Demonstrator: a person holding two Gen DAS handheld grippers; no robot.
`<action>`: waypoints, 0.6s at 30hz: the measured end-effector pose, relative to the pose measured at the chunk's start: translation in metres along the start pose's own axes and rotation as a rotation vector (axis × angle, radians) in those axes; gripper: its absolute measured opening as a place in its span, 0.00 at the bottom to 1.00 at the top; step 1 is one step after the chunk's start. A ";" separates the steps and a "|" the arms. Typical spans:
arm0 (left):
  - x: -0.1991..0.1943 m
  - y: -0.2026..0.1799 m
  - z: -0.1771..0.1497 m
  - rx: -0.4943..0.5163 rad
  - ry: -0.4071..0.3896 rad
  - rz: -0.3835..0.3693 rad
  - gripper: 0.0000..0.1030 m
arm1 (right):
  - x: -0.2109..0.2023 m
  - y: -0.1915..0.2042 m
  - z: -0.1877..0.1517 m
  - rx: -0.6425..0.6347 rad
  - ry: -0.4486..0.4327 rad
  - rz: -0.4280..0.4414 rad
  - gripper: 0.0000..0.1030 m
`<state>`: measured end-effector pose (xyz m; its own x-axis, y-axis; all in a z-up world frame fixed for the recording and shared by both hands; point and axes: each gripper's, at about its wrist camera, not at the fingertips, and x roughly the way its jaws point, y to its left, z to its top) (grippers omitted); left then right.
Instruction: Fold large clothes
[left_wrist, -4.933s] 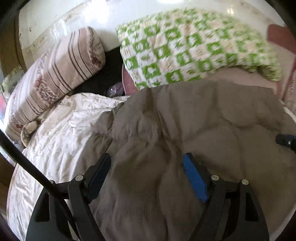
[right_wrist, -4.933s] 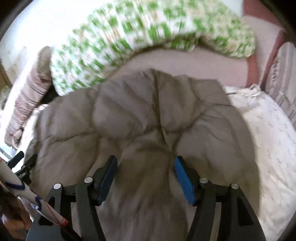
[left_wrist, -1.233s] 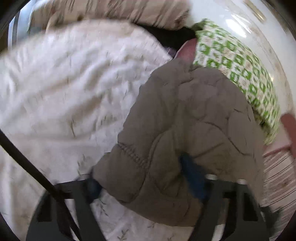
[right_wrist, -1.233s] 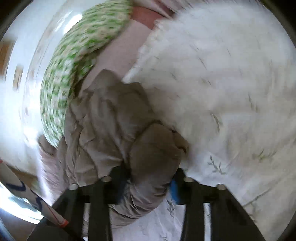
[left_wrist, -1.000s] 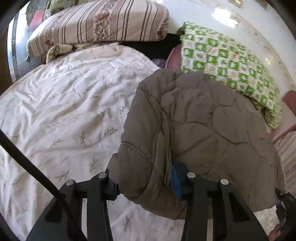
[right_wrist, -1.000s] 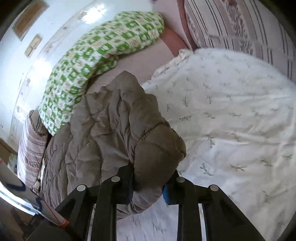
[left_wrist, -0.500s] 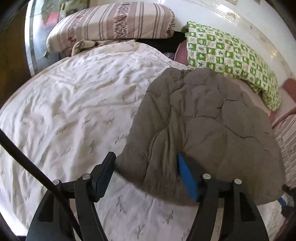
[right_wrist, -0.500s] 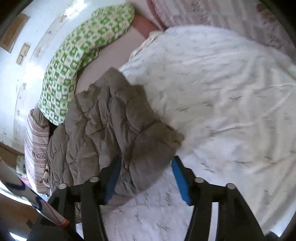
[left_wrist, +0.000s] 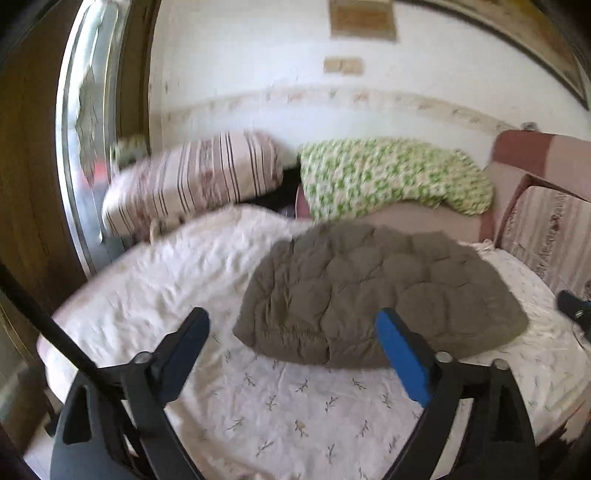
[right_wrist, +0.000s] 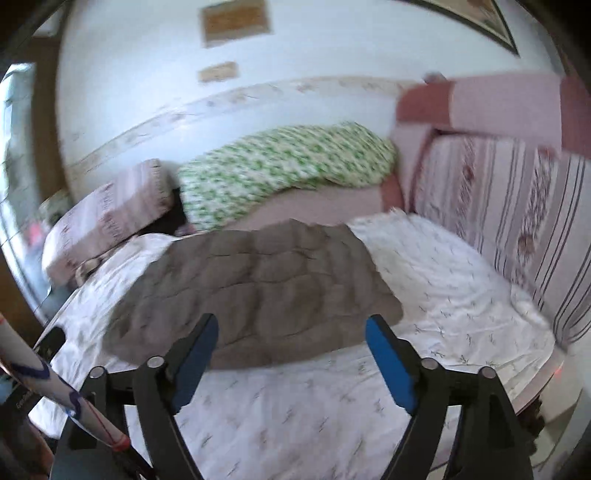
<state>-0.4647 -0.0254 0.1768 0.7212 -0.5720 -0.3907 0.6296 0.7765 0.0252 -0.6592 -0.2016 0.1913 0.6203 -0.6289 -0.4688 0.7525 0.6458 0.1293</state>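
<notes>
A folded grey-brown quilted jacket (left_wrist: 380, 295) lies flat on the white leaf-print bedsheet (left_wrist: 295, 402). It also shows in the right wrist view (right_wrist: 258, 291). My left gripper (left_wrist: 291, 339) is open and empty, held back from the jacket's near edge. My right gripper (right_wrist: 288, 343) is open and empty, also back from the jacket's near edge, over the sheet (right_wrist: 314, 406).
A striped pillow (left_wrist: 192, 181) lies at the back left and a green checked blanket (left_wrist: 391, 177) behind the jacket. A striped cushion (right_wrist: 517, 206) leans at the right. A wall (left_wrist: 258, 66) stands behind. The bed's near edge curves below the grippers.
Both grippers let go of the jacket's corners, opened wide and pulled back and up from the bed. The jacket now lies folded and flat.
</notes>
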 end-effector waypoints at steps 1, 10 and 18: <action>-0.014 0.000 0.003 0.008 -0.018 -0.003 0.94 | -0.011 0.014 0.000 -0.035 -0.009 0.013 0.88; -0.063 0.020 0.016 -0.009 -0.072 0.095 1.00 | -0.048 0.054 -0.005 -0.175 -0.076 -0.076 0.98; -0.041 0.017 0.006 0.008 0.026 0.091 1.00 | -0.040 0.056 -0.012 -0.213 -0.053 -0.126 1.00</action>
<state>-0.4814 0.0099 0.1988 0.7678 -0.4923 -0.4100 0.5642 0.8228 0.0687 -0.6444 -0.1351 0.2070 0.5393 -0.7286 -0.4222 0.7648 0.6337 -0.1167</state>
